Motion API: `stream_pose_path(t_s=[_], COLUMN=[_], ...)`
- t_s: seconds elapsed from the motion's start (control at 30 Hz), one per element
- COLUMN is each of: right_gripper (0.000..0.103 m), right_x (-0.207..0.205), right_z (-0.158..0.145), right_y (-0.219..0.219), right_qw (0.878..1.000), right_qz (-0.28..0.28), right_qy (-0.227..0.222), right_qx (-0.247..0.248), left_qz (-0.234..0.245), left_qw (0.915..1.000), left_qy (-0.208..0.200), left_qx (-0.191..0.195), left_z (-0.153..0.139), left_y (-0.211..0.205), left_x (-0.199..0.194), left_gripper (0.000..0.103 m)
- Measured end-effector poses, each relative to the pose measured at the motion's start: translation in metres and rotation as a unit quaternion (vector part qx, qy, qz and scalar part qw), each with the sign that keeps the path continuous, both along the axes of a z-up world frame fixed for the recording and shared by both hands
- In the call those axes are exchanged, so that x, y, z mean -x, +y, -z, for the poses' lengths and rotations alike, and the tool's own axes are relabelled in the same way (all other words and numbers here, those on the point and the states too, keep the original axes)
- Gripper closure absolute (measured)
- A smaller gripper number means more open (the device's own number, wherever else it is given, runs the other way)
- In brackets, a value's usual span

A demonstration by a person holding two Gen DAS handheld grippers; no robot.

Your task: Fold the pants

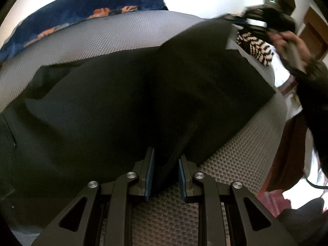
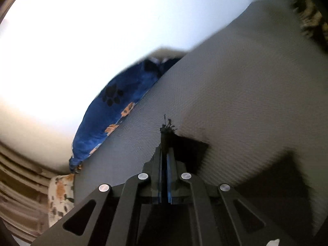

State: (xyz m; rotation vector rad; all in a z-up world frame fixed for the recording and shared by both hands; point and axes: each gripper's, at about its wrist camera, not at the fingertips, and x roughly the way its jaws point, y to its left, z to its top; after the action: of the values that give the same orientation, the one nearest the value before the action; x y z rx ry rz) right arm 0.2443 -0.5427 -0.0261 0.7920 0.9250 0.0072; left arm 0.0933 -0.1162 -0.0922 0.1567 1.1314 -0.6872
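The black pants [image 1: 131, 94] lie spread on the grey dotted mat [image 1: 127, 32] and fill the middle of the left wrist view, reaching from 9 o'clock up to about 1 o'clock. The left gripper [image 1: 165, 164] stands at 6 o'clock, its tongs narrow but not closed, with a ridge of the black cloth running between the blue pads [image 1: 149, 174]. I cannot tell if the pads really press the cloth or only stand beside it.

The right gripper [image 2: 165, 143] has its tongs pressed together on a thin frayed edge of the pants, which sticks out past the tips. In the left wrist view this gripper appears blurred at 1 o'clock, lifted above the mat.

The grip on the right looks very small, only at the hem, so I think the cloth can slip out if the hand pulls quickly. If the left tongs are not tight, that side may stay on the mat and the fold becomes crooked. The blue paw-print pillow [image 2: 114, 110] at 11 o'clock and the striped cloth [image 1: 256, 47] at 2 o'clock are near the pants, and a wide swing could drag them
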Motion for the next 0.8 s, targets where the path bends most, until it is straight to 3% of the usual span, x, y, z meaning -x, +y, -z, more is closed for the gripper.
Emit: stream_pose_path(t_s=[0.13,0.3,0.47,0.8], right_gripper=[0.099,0.099,0.100,0.100], right_x=[0.076,0.149,0.175,0.182], right_z=[-0.012,0.013,0.045,0.046], right_y=[-0.021,-0.035,-0.035,-0.036], right_qw=[0.998,0.991,0.986,0.984], right_qz=[0.049,0.101,0.124,0.123], right_qy=[0.016,0.064,0.104,0.104], right_qx=[0.035,0.053,0.050,0.069], left_qz=[0.014,0.058,0.107,0.123], left_qw=[0.9999,0.9976,0.9932,0.9894], left_qy=[-0.008,-0.030,-0.033,-0.053], left_qx=[-0.005,-0.022,-0.030,-0.057], left_z=[-0.002,-0.003,-0.002,-0.001], left_y=[-0.003,-0.010,-0.010,-0.004], left_x=[0.002,0.005,0.003,0.001], left_gripper=[0.081,0.081,0.081,0.081])
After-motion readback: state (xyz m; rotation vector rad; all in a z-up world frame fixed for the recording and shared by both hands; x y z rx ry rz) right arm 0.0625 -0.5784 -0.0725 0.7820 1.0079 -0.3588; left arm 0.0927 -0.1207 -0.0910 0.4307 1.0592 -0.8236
